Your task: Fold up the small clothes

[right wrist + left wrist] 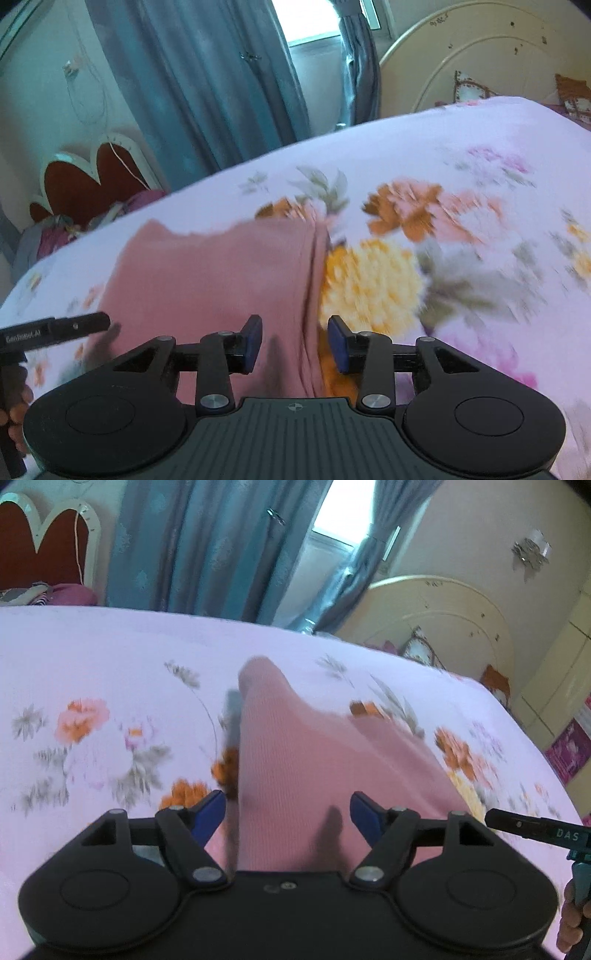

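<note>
Pink knit garment [295,760] flat on floral bedsheet [110,657]

A big bed [110,646] filled the room, covered by a pale pink sheet [461,155] with orange, yellow and pink flowers. Blue curtains [207,546] hung behind it, with bright window light [343,506] showing between them. A round cream headboard [443,609] stood at the far right. A red headboard with a white wavy edge [55,546] stood at the left, with bundled cloth [70,592] below it. A shiny wall lamp [532,548] hung on the cream wall.
</note>
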Available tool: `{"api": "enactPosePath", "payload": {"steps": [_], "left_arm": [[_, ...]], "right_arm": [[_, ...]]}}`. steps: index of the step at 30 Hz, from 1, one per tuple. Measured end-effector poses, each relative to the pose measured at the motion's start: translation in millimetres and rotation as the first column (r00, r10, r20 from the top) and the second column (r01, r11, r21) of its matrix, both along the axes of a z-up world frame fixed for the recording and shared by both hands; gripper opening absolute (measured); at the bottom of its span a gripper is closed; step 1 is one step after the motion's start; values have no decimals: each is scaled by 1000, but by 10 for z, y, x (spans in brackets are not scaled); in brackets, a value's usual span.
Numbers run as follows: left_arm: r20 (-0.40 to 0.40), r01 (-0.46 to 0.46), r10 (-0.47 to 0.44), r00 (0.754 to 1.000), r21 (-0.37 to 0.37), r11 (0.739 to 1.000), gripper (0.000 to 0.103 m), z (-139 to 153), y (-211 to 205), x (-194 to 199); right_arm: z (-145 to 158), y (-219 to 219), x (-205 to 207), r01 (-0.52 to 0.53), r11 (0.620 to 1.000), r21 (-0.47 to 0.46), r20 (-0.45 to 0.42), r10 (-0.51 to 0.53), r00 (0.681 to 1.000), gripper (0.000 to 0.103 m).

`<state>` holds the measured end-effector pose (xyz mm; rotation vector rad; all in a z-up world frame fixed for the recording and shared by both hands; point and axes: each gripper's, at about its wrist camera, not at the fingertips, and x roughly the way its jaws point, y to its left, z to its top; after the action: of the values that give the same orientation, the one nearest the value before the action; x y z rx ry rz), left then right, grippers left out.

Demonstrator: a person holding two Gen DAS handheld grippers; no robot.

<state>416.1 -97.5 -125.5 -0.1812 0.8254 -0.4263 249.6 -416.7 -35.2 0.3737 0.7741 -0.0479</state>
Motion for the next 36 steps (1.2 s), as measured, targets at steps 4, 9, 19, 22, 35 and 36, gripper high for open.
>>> {"api": "enactPosePath", "payload": {"steps": [4, 9, 19, 22, 35, 36], "left_arm": [[7, -30, 30, 1000, 0, 1000, 71, -6, -8, 273], [-5, -45, 45, 999, -13, 999, 67, -84, -34, 577], [-38, -31, 30, 999, -9, 999, 56, -366, -150, 836], [11, -28, 28, 1000, -11, 1000, 44, -323, -199, 795], [63, -35, 30, 998, 75, 997, 48, -239, -299, 910], [45, -35, 32, 998, 80, 996, 48, -270, -313, 952]], "right_arm": [[-117, -68, 406, 18, 999, 39, -14, -17, 1000, 39], [-306, -154, 815, 52, 997, 52, -50, -49, 998, 39], [-456, -108, 1036, 26, 999, 38, -22, -25, 999, 8], [-347, -15, 945, 44, 993, -106, 63, -37, 997, 7], [-253, 11, 1063, 59, 988, -145, 91, -46, 995, 8], [-246, 49, 1101, 39, 988, -149, 88, -26, 996, 8]]}}
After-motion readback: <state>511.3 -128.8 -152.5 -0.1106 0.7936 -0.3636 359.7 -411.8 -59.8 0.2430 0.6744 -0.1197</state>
